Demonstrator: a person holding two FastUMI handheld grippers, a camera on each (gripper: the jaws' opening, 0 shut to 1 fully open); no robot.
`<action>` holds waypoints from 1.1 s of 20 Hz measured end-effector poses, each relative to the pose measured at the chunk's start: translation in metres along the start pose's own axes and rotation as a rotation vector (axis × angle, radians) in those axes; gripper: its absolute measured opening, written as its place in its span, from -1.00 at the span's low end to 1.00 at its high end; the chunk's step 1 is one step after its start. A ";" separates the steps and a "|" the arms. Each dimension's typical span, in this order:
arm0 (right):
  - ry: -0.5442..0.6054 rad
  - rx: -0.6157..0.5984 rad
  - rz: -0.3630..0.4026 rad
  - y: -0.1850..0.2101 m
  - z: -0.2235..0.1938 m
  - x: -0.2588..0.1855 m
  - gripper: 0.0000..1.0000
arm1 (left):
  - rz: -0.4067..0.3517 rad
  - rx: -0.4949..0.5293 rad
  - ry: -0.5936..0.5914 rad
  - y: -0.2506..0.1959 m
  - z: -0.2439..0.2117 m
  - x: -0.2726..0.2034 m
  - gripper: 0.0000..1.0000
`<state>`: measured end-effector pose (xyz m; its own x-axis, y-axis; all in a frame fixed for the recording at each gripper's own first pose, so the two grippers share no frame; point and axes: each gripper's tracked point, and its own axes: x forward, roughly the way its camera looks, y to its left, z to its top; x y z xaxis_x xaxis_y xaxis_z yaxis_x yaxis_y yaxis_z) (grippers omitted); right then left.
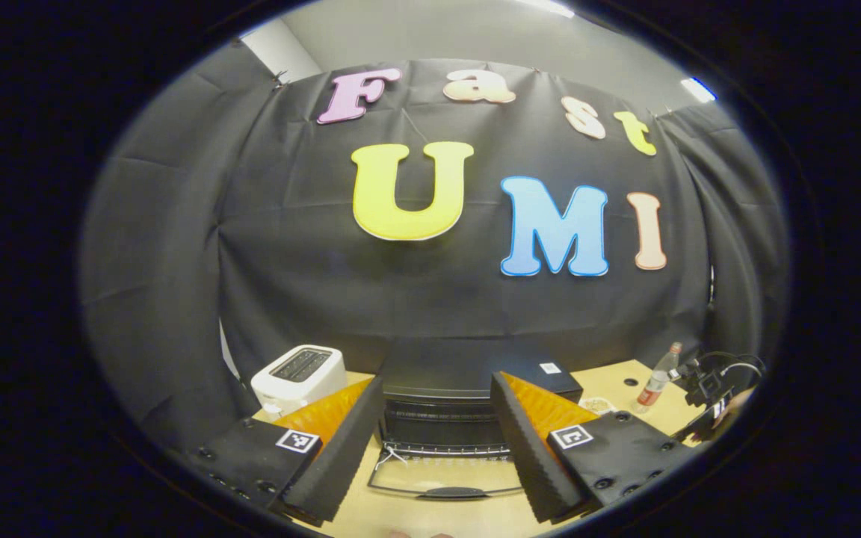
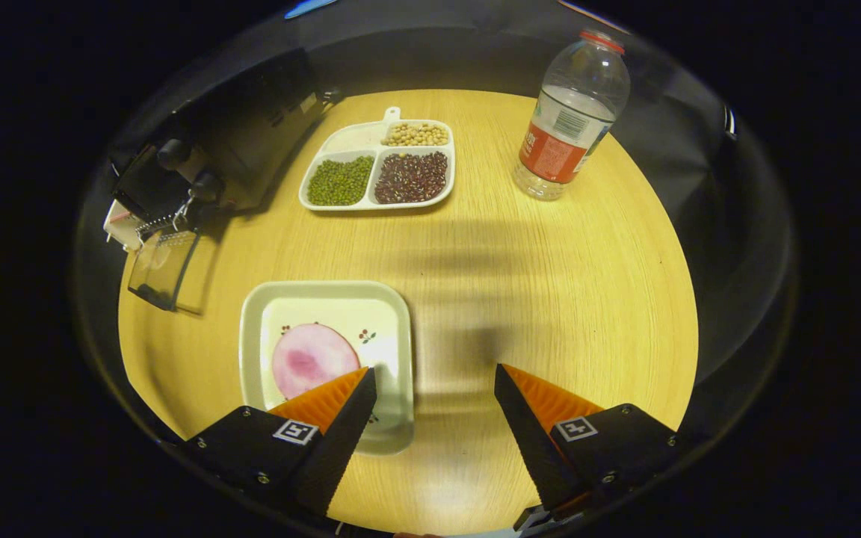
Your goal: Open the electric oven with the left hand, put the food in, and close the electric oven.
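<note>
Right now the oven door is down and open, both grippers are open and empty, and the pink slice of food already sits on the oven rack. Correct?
Not quite. The pink slice lies on the square plate on the table, as the right gripper view shows, not on the oven rack. The rest holds: the oven door is down and open, and the left gripper and right gripper are open and empty.

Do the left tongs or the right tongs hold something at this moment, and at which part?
Nothing is held. The left tongs stand open before the oven, whose door lies open. The right tongs are open above the plate with the pink slice.
</note>
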<state>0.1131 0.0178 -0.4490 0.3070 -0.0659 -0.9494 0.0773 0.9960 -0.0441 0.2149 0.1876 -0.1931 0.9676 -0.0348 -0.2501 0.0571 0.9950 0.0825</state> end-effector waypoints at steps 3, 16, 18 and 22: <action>0.023 -0.042 -0.020 0.001 -0.006 0.007 0.96 | -0.003 0.001 -0.002 -0.003 0.004 -0.002 0.91; 0.160 0.168 0.175 0.034 -0.011 0.014 -0.91 | -0.030 0.021 -0.016 -0.018 0.005 -0.003 0.94; 0.127 0.218 0.221 0.031 -0.010 0.008 -0.99 | -0.021 0.020 -0.018 -0.012 0.007 -0.006 0.94; 0.102 0.408 0.382 0.034 -0.013 0.007 -0.99 | 0.001 0.022 -0.002 0.002 0.006 -0.013 1.00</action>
<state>0.1057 0.0521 -0.4608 0.2933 0.3208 -0.9006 0.3454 0.8428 0.4128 0.2044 0.1898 -0.1838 0.9682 -0.0342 -0.2478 0.0616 0.9927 0.1037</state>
